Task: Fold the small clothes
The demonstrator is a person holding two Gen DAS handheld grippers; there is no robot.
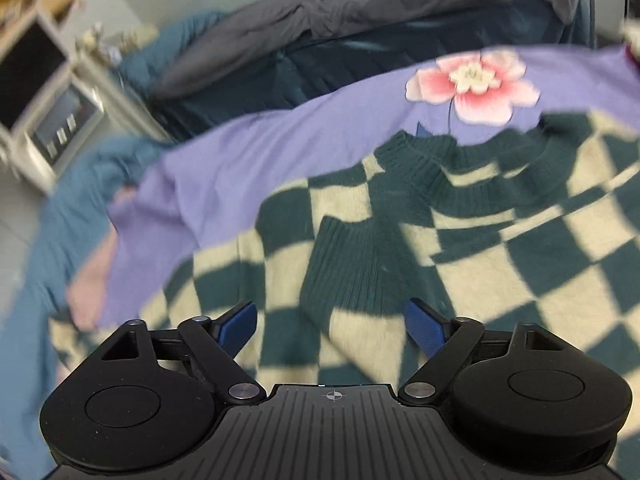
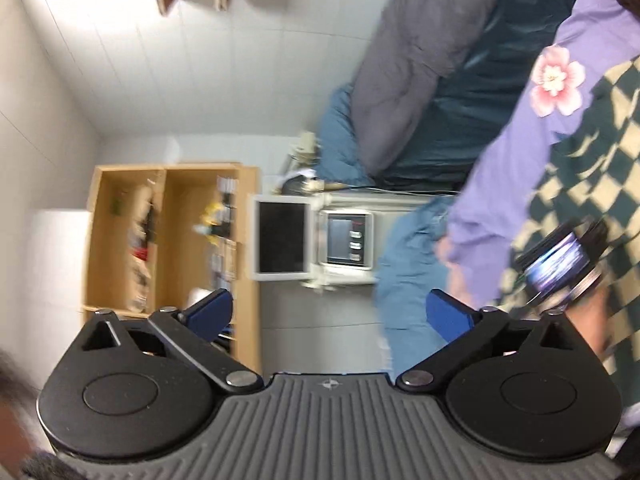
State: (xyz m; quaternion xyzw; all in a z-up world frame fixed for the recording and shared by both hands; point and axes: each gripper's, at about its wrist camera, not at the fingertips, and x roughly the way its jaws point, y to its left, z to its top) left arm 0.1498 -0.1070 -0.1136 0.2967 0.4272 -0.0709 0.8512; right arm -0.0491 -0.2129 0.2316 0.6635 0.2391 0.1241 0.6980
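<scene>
L cam near over sweater (image 1: 400, 240); R cam rolled sideways, roomward.

A fuzzy knitted wool is seen in the checkered sweater (image 1: 460, 248), ribbed at its collar, a smooth matt cloth in the purple sheet (image 1: 304, 136), matt black plastic in the left gripper (image 1: 331, 326), and pale wood in the shelf (image 2: 168, 240).
</scene>
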